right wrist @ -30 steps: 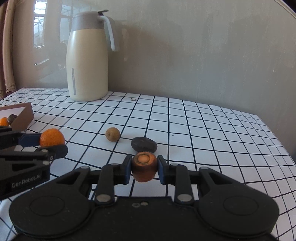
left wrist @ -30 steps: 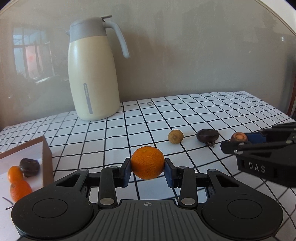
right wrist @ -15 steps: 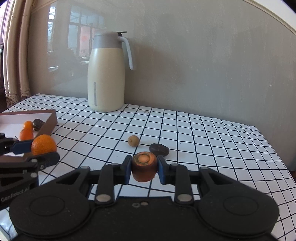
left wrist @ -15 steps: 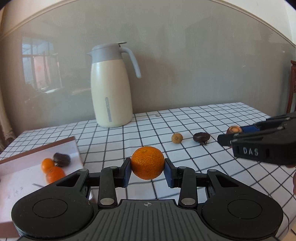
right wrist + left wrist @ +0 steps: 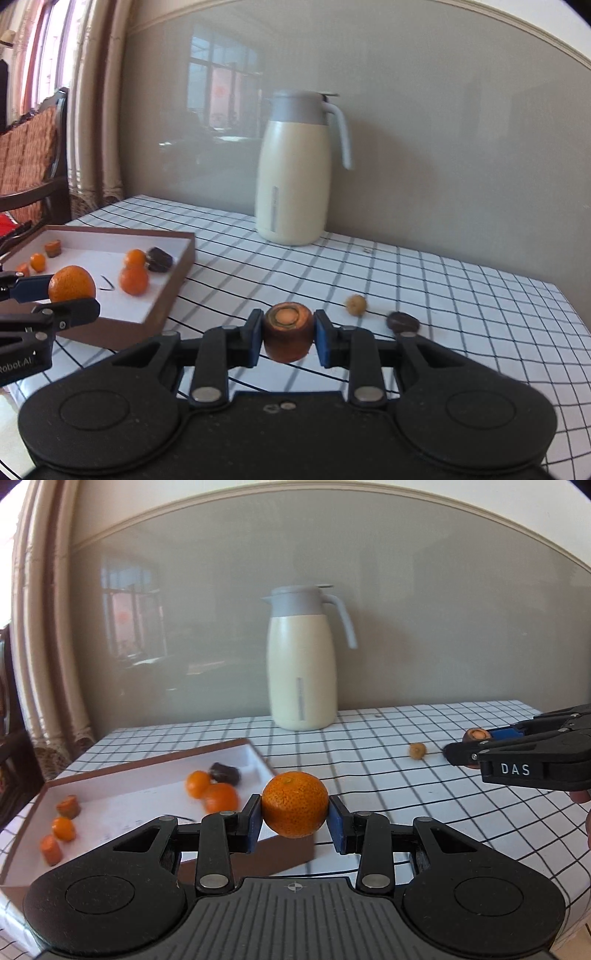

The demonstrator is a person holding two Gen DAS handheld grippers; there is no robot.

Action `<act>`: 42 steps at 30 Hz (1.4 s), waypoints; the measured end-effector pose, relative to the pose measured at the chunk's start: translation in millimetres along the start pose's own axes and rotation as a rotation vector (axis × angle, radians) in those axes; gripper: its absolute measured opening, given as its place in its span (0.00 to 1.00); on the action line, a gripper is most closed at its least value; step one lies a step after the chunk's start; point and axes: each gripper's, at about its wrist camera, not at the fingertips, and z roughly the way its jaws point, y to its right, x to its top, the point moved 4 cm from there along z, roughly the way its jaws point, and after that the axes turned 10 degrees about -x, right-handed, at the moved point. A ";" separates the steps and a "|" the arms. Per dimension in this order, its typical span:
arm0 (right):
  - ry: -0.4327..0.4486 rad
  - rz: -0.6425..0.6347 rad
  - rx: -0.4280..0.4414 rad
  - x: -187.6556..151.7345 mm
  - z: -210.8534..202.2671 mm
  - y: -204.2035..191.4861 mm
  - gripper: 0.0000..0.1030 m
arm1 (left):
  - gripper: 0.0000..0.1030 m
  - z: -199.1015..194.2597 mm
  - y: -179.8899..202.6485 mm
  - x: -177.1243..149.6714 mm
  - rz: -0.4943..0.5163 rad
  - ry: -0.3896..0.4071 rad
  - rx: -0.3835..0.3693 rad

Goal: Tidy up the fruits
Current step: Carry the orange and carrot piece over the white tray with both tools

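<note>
Mandarin (image 5: 294, 804) clamped in left gripper (image 5: 294, 814) jaws, held above near corner of brown tray (image 5: 147, 766). Carrot stub (image 5: 288, 331) clamped in right gripper (image 5: 288, 338) jaws, raised over checked desk (image 5: 461, 295), both grippers angled slightly downward.

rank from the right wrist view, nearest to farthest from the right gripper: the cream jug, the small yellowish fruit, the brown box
1. Small yellowish fruit, on the cloth just ahead and right of the right gripper.
2. Brown box, off to the left; its near corner is a little farther.
3. Cream jug, at the back by the wall.
</note>
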 end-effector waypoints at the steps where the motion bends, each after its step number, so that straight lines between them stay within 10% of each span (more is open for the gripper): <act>1: 0.014 -0.006 0.017 2.4 -1.5 -6.1 0.19 | 0.36 -5.3 -5.5 -1.8 -0.006 0.002 0.011; 21: 0.083 -0.124 0.213 22.0 -3.7 -116.5 0.19 | 0.36 -46.8 -109.2 -24.1 -0.108 0.022 0.197; 42: 0.119 -0.125 0.227 31.7 7.0 -160.2 0.19 | 0.36 -55.3 -183.2 -40.0 -0.173 0.011 0.320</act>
